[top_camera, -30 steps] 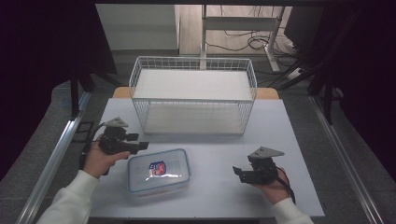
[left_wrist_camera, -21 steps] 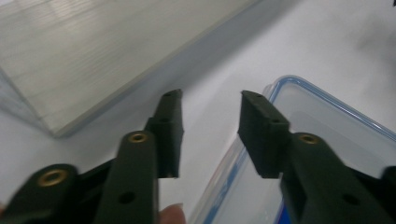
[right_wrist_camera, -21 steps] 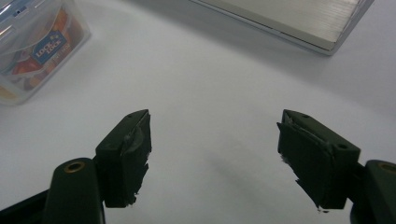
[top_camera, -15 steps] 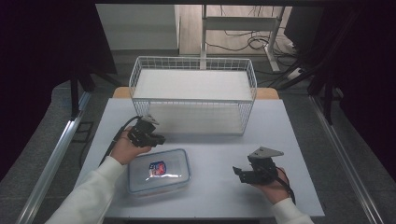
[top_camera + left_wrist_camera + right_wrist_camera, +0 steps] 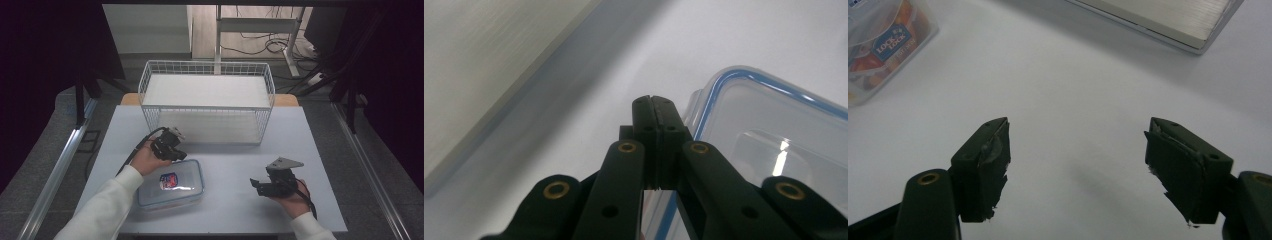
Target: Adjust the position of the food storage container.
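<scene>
High view, starting nearest the person: the clear lidded food container (image 5: pixel 170 190) lies flat near the front edge of the pale table (image 5: pixel 225 220), left of centre, its printed label facing up. The right gripper (image 5: pixel 261 184) rests low over bare tabletop well to the container's right, its jaws standing apart with nothing between them in the right gripper view (image 5: pixel 1075 170), apparently parked while the other hand works. Just past the container's far left corner sits the left gripper (image 5: pixel 172 152); the left gripper view (image 5: pixel 655 107) shows its jaws pressed together, having just closed on nothing, the tips beside the blue-sealed rim of the container (image 5: pixel 774 130). Closed tips set against the rim seem meant for nudging or prying a latch rather than gripping, though no latch can be made out. Farther back stands the white wire basket (image 5: pixel 207 102), empty and open-topped, probably the container's destination.
</scene>
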